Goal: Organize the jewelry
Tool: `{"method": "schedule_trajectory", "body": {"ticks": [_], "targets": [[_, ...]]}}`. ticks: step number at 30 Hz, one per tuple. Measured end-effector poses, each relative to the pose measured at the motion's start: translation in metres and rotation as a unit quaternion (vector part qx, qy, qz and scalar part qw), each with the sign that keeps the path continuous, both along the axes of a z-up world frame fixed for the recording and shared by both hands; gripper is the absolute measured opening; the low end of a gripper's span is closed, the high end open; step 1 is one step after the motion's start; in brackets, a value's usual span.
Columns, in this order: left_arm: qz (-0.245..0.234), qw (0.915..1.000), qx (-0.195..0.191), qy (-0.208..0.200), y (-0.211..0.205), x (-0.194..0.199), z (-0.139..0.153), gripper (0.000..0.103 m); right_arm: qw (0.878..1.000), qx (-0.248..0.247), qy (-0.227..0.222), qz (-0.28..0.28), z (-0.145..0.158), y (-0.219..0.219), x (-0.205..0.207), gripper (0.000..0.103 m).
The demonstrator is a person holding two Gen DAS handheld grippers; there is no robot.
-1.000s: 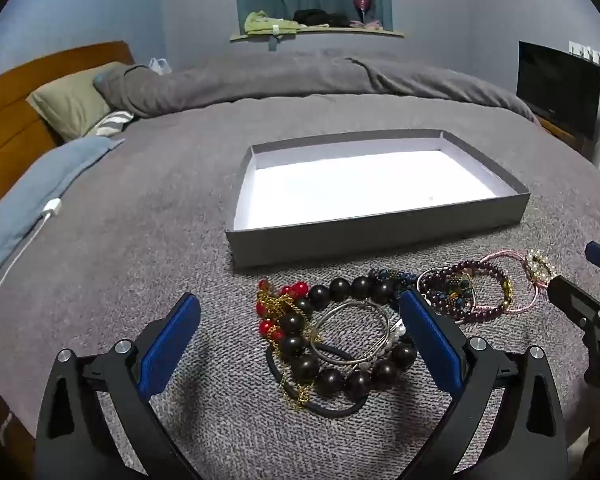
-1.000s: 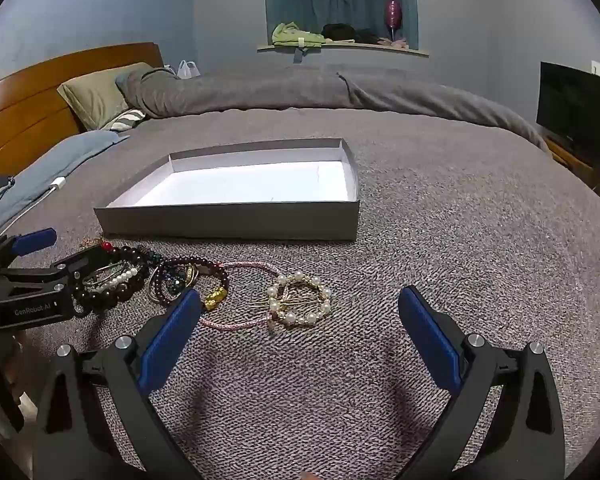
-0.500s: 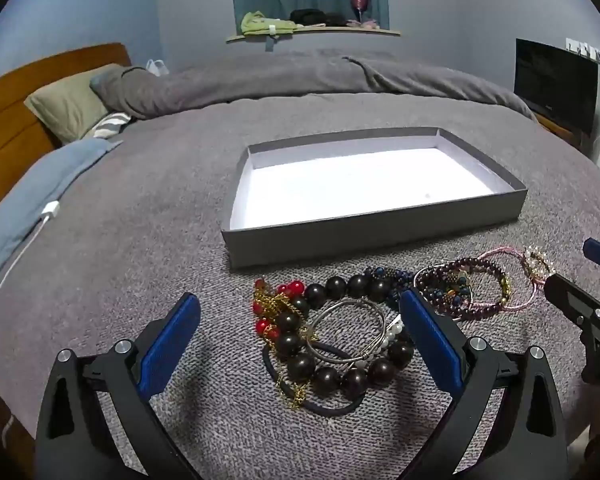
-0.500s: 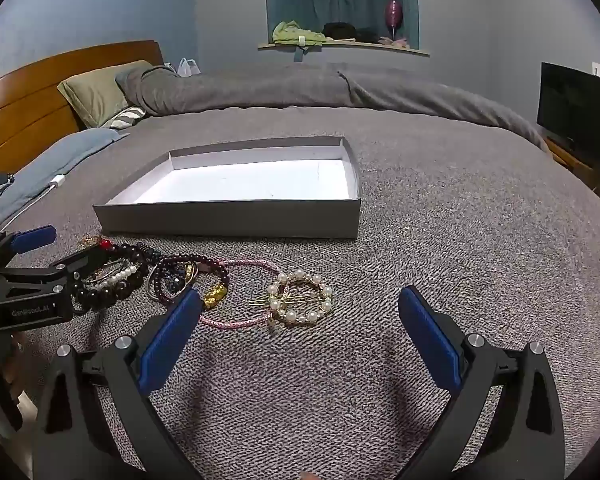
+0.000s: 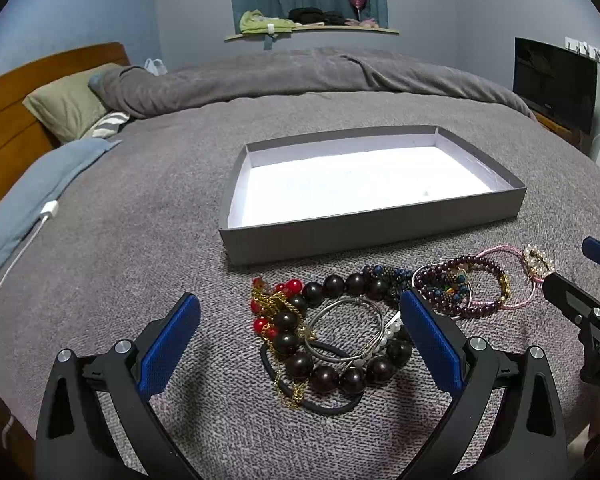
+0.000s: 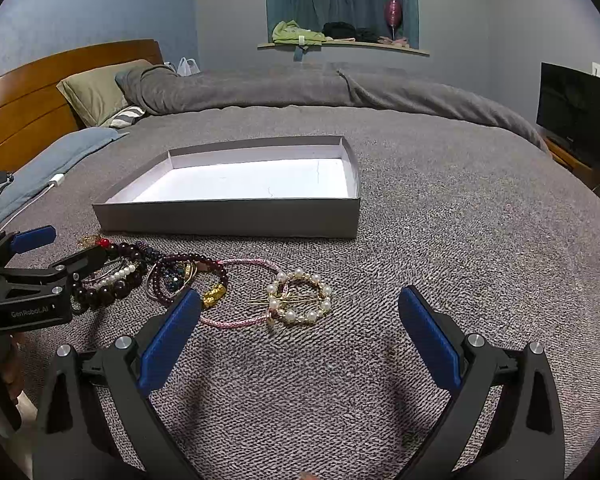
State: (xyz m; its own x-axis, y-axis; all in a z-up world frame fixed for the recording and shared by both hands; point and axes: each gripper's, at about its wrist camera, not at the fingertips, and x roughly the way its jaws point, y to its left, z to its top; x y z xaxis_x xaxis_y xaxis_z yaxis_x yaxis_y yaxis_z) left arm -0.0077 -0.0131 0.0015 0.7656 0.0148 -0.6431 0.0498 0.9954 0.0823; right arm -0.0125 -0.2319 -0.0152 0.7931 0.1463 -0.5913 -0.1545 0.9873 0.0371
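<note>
A pile of jewelry lies on the grey bedspread in front of a shallow grey box with a white bottom and nothing in it. A big dark bead bracelet, a silver bangle, a red bead and gold chain piece and a black hair tie sit between the fingers of my open left gripper. Further right lie purple bead bracelets, a pink cord bracelet and a pearl ring clip. My right gripper stands open just short of the pearl clip.
The box sits mid-bed. A rumpled grey duvet and pillows lie at the back. A blue blanket with a white charger cable is at the left. A dark TV stands at the right.
Both grippers have drifted slightly; the jewelry pile sits a little farther forward between the left fingers. No piece has moved or been taken hold of.
</note>
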Motion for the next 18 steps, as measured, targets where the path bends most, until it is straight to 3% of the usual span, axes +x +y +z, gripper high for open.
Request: {"method": "schedule_trajectory", "body": {"ticks": [18], "targets": [[-0.001,1.0000,0.001,0.002,0.0000,-0.0005,-0.0026,0.099,1.000,-0.001,0.001,0.000,-0.0003,-0.0007,-0.0001,0.098]]}}
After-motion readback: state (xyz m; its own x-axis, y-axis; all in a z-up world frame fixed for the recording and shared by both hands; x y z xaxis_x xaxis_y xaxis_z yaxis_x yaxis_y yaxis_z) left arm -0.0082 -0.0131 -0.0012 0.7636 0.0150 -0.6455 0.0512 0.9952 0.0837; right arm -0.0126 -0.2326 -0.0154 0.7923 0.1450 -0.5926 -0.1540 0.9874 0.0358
